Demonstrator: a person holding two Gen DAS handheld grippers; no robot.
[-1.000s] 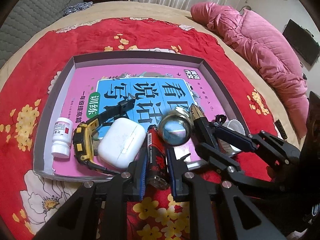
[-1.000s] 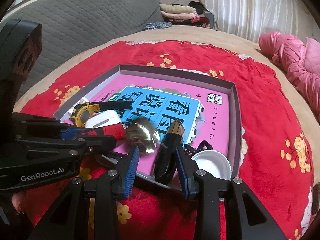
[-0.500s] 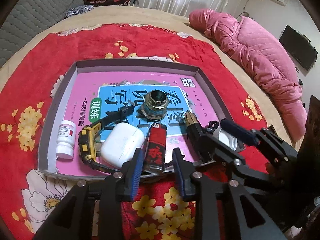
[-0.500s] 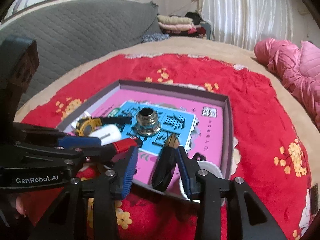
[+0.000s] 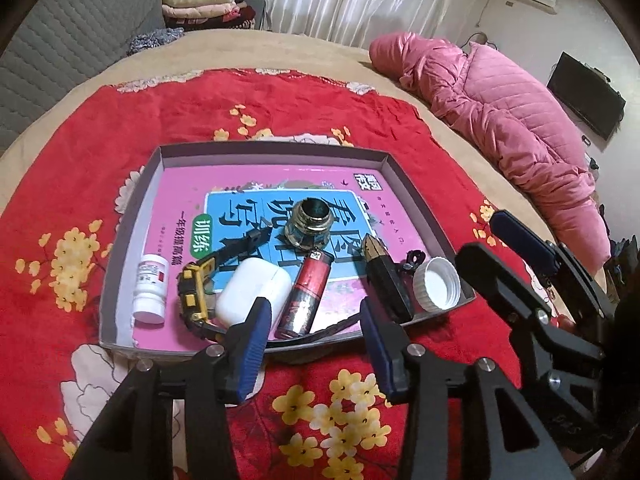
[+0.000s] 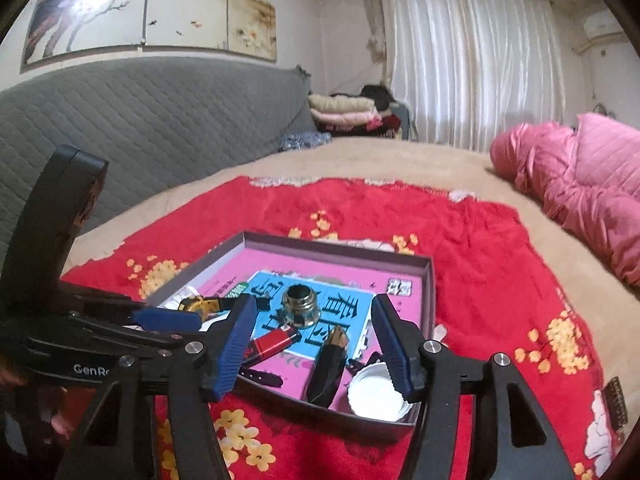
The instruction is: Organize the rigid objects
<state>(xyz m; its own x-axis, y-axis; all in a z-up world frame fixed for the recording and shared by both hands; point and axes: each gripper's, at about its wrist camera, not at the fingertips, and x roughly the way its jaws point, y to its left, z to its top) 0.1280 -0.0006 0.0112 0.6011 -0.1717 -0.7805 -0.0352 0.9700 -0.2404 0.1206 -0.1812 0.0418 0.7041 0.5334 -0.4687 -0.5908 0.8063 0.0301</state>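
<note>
**Kid:** Looking down at our two grabbers first, what do we have?

**Helper:** Nothing. Our left gripper [image 5: 312, 330] has just been opening, and its blue pads are apart with only air between them. Our right gripper [image 6: 316, 344] has just been opening too, even wider, and it holds nothing.

**Kid:** What is right past the pads?

**Helper:** The tray [image 5: 120, 280] on the red blanket [image 5: 280, 96]. Along its near edge we see a row: the white pill bottle [image 5: 150, 288], the yellow watch [image 5: 196, 292], the white earbud case [image 5: 252, 292], the red battery [image 5: 308, 292], the black clip [image 5: 388, 280] and the white cap [image 5: 436, 284].

**Kid:** And a bit farther?

**Helper:** The metal fitting [image 5: 310, 222] stands up on the pink book [image 5: 256, 184], a little behind the row.

**Kid:** So which step are we on?

**Helper:** We think we just let go of the battery and the clip, and we are backing off. The row looks almost done.

**Kid:** What comes next?

**Helper:** Maybe the fitting should join the row. It is round and shiny, so we would need to come down from above, pads on both sides, and squeeze gently so it does not roll. Far off we see the pink quilt [image 5: 508, 120] and the curtains [image 6: 472, 64]
</note>
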